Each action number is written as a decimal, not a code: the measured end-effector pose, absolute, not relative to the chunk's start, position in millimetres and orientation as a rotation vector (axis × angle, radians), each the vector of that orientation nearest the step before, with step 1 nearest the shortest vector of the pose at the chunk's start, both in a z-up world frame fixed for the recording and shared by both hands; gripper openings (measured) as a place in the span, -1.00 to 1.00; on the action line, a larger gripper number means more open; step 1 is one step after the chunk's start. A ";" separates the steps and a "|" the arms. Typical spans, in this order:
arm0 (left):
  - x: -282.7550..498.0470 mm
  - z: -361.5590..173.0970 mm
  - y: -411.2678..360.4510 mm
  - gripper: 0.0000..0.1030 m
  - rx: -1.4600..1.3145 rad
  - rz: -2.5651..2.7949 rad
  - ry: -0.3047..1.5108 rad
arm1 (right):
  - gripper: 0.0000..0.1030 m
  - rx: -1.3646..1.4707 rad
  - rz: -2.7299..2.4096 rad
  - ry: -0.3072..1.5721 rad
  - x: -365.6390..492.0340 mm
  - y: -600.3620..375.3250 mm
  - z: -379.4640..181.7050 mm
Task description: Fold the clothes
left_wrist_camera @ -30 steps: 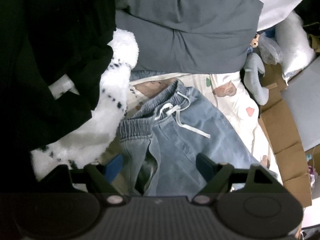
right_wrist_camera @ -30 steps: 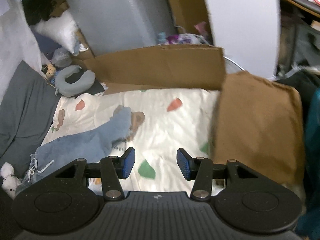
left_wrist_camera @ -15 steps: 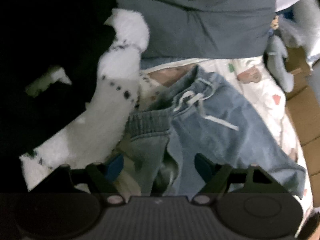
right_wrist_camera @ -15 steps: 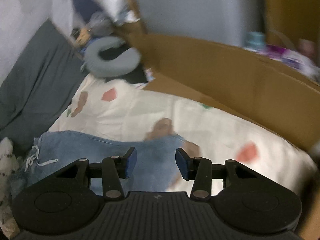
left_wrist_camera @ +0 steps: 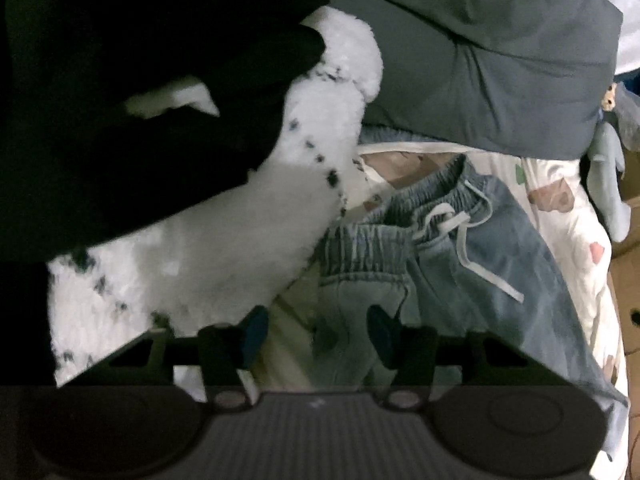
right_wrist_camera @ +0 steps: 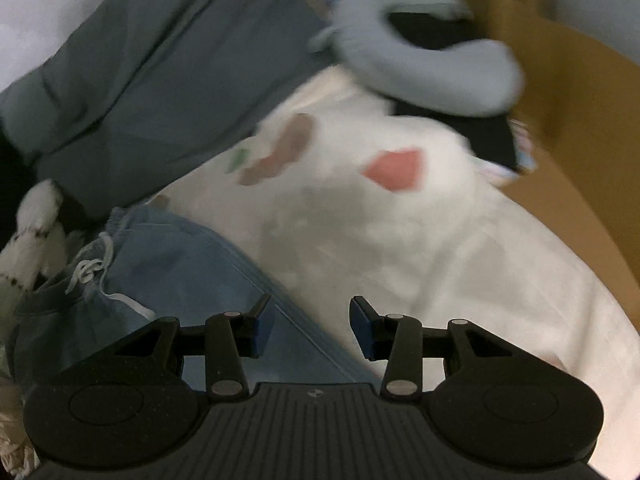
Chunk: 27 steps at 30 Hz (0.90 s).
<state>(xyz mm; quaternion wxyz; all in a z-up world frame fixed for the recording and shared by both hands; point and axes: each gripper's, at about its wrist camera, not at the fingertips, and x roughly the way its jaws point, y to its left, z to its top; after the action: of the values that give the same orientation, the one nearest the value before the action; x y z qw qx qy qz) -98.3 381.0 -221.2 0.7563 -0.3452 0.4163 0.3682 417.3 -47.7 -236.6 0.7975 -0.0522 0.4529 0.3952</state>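
Note:
Light blue denim trousers (left_wrist_camera: 492, 280) with an elastic waistband and a white drawstring (left_wrist_camera: 464, 240) lie crumpled on a white sheet with coloured patches (left_wrist_camera: 568, 224). My left gripper (left_wrist_camera: 316, 332) hovers open just over the folded waistband corner, with fabric showing between its blue pads (left_wrist_camera: 256, 330). In the right wrist view the same trousers (right_wrist_camera: 180, 272) stretch from the left under my right gripper (right_wrist_camera: 312, 324), which is open above the trousers' edge and the sheet (right_wrist_camera: 420, 248). Neither gripper holds any cloth.
A white fluffy spotted garment (left_wrist_camera: 248, 216) and a black garment (left_wrist_camera: 132, 92) lie left of the trousers. A grey pillow (left_wrist_camera: 480, 64) sits behind. A grey neck pillow (right_wrist_camera: 432, 52) and cardboard (right_wrist_camera: 580, 128) border the sheet on the right.
My left gripper has narrowed its opening and come closer to the waistband. My right gripper swung left and down, from the cardboard side to the trousers' edge.

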 end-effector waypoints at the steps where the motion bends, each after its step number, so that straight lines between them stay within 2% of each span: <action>1: -101.0 -222.0 380.1 0.06 -0.753 0.811 0.894 | -0.04 -0.130 0.879 0.967 421.2 -30.5 -237.4; 8: -118.3 -228.5 372.0 -0.30 -0.762 0.847 0.790 | -0.04 -0.245 1.039 0.925 433.6 75.3 -242.6; 18: -119.8 -239.8 366.5 -0.30 -0.812 0.808 0.601 | -0.04 -0.359 1.182 0.896 423.7 181.3 -254.5; 27: -109.5 -273.8 370.1 -0.25 -0.827 0.796 0.643 | -0.04 -0.408 1.219 0.897 412.9 230.3 -270.4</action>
<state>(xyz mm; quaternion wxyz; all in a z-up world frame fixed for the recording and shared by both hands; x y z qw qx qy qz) -109.5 370.1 -273.8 0.7914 -0.3841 0.2987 0.3700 412.9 230.3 -270.4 0.7083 -0.1835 0.4040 0.5490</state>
